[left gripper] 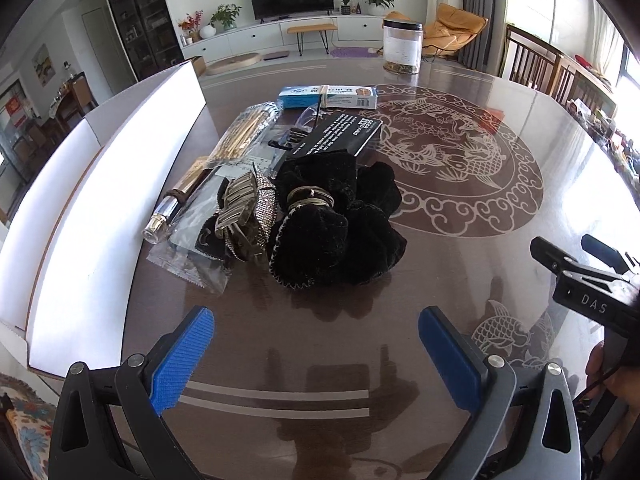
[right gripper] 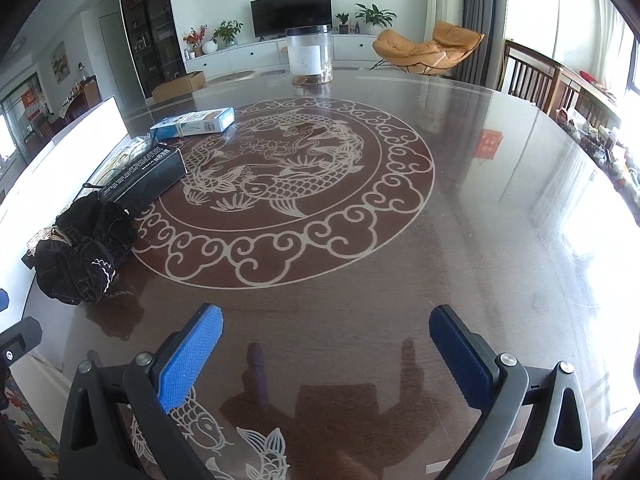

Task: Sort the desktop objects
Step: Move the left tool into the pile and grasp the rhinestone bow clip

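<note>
My left gripper (left gripper: pixel 316 356) hangs over the dark glossy table (left gripper: pixel 440 272), its blue pads spread wide with nothing between them. Dead ahead at twelve o'clock lies the heap to sort: a black velvet scrunchie (left gripper: pixel 340 232) nearest me, a rhinestone hair clip (left gripper: pixel 250 216) touching it at its nine o'clock, and a silver tube (left gripper: pixel 160 220) further left on a clear plastic packet (left gripper: pixel 192 256). Behind the scrunchie sits a black box (left gripper: pixel 340 136), with a blue and white box (left gripper: pixel 328 97) beyond it and a clear jar (left gripper: pixel 402 46) far off at one o'clock. A white open box (left gripper: pixel 80 216) runs along the table edge at nine to ten o'clock. My right gripper (right gripper: pixel 326 356) is just as wide open and empty over bare table; the heap sits at its ten o'clock.
</note>
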`<state>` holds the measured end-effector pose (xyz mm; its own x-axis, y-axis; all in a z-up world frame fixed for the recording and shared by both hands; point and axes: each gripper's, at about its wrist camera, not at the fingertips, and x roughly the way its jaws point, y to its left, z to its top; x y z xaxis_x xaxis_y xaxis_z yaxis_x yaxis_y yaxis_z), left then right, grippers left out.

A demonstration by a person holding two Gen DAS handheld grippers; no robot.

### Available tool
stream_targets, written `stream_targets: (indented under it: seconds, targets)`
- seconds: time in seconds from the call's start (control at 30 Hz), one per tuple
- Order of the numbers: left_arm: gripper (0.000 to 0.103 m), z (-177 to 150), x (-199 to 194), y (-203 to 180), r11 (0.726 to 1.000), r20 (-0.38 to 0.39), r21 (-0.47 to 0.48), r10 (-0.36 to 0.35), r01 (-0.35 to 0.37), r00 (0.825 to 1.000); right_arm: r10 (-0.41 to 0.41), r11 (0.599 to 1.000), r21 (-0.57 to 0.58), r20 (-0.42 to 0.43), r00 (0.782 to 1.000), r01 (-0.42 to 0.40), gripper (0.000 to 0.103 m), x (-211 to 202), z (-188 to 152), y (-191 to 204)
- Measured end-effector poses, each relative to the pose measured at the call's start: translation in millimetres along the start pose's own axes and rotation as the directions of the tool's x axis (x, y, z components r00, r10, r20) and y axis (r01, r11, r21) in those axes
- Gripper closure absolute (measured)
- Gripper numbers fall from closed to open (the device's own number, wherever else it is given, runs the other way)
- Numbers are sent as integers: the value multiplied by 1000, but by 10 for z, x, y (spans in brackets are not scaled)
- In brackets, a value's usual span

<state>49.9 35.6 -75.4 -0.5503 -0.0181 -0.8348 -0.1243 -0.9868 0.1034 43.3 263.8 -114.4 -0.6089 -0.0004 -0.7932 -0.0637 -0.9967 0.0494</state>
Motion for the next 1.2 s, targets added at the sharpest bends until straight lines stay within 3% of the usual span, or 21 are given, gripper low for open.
stream_targets:
  seconds: [0.2, 0.63, 0.87, 1.2]
  targets:
    - [0, -49, 214, 56, 1000, -39, 1, 9, -9, 999, 8, 999, 33, 11, 1000, -8, 0, -124, 27, -23]
    - [0, -132, 495, 237, 1000, -68, 6, 9, -8, 998, 1, 1000, -14, -86, 996, -2, 0, 39, 40, 180]
    - [0, -57, 665, 399, 994, -62, -52, -95, 92, 994, -26, 999, -22, -106, 994, 24, 0, 85, 34, 186]
    - [0, 222, 848, 267, 988, 16, 38, -148, 147, 989, -44, 999, -17, -152, 987, 42, 0, 195, 13, 198]
